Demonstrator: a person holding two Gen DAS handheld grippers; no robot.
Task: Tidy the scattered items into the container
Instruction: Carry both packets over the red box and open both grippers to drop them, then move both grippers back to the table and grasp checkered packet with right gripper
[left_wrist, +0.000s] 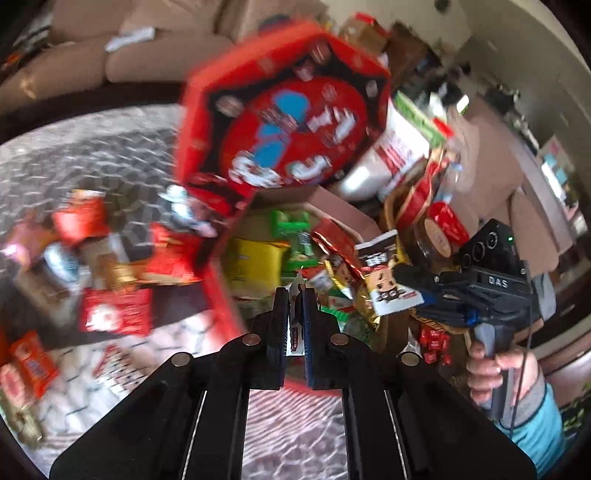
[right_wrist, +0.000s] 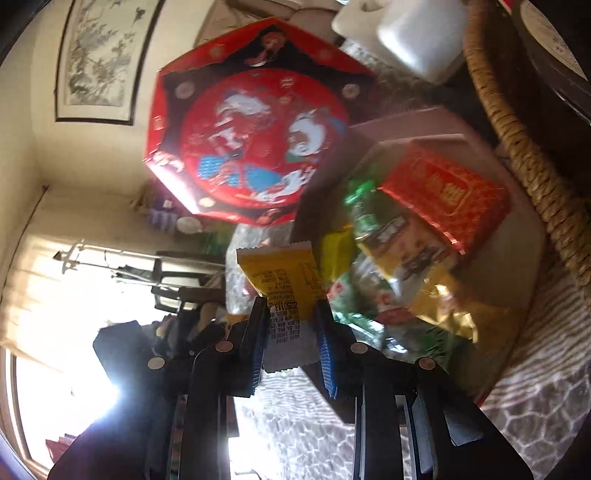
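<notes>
The container is an open box (left_wrist: 334, 206) holding several snack packets, its red octagonal lid (left_wrist: 284, 110) propped upright behind it; box (right_wrist: 424, 125) and lid (right_wrist: 251, 125) also show in the right wrist view. My left gripper (left_wrist: 294, 291) is shut on a small white and red wrapper (left_wrist: 295, 332), just in front of the box. My right gripper (right_wrist: 291, 306) is shut on a yellow packet (right_wrist: 284, 277) next to the box; in the left wrist view it (left_wrist: 410, 284) holds the packet's white printed face (left_wrist: 388, 280) over the box's right edge.
Several loose red, orange and pink snack packets (left_wrist: 110, 258) lie scattered on the patterned tablecloth (left_wrist: 92, 155) left of the box. A wicker basket (right_wrist: 517, 147) and white bags (left_wrist: 384, 158) stand to the right. A sofa (left_wrist: 129, 48) is behind.
</notes>
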